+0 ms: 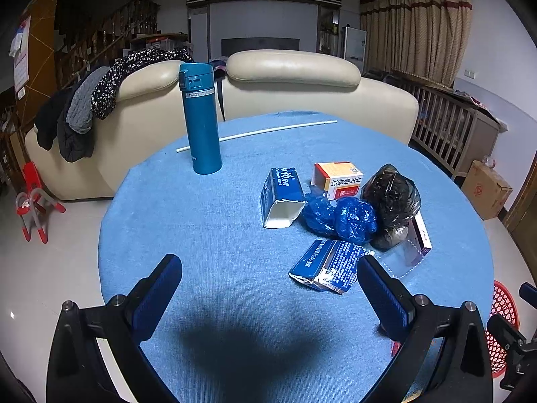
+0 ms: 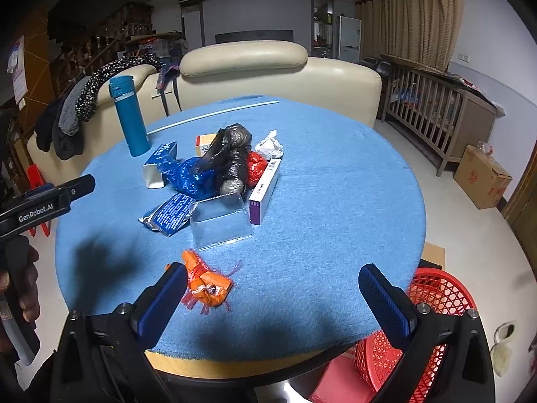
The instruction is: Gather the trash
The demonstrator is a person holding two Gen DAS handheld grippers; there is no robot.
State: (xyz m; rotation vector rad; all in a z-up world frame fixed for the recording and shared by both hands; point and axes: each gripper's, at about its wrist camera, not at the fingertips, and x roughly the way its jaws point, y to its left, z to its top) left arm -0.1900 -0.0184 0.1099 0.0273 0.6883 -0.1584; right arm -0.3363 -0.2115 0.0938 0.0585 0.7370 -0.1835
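**Both grippers wide open above the trash table**

Right gripper (image 2: pixel 272 288): spread wide, empty, hovering over near edge of blue tablecloth (image 2: pixel 335 181). Just beside its left finger, crumpled orange wrapper (image 2: pixel 206 285). Farther ahead, clear plastic box (image 2: pixel 220 223), purple box (image 2: pixel 265 186), black bag (image 2: pixel 231 154), blue bag (image 2: pixel 188 176). Below right finger, off the table, red basket (image 2: pixel 436 305).

Left gripper (image 1: pixel 270 280): likewise wide, gripping nothing. Touching or just past its right fingertip, blue foil packet (image 1: pixel 327 263); beyond, teal flask (image 1: pixel 201 117) upright.
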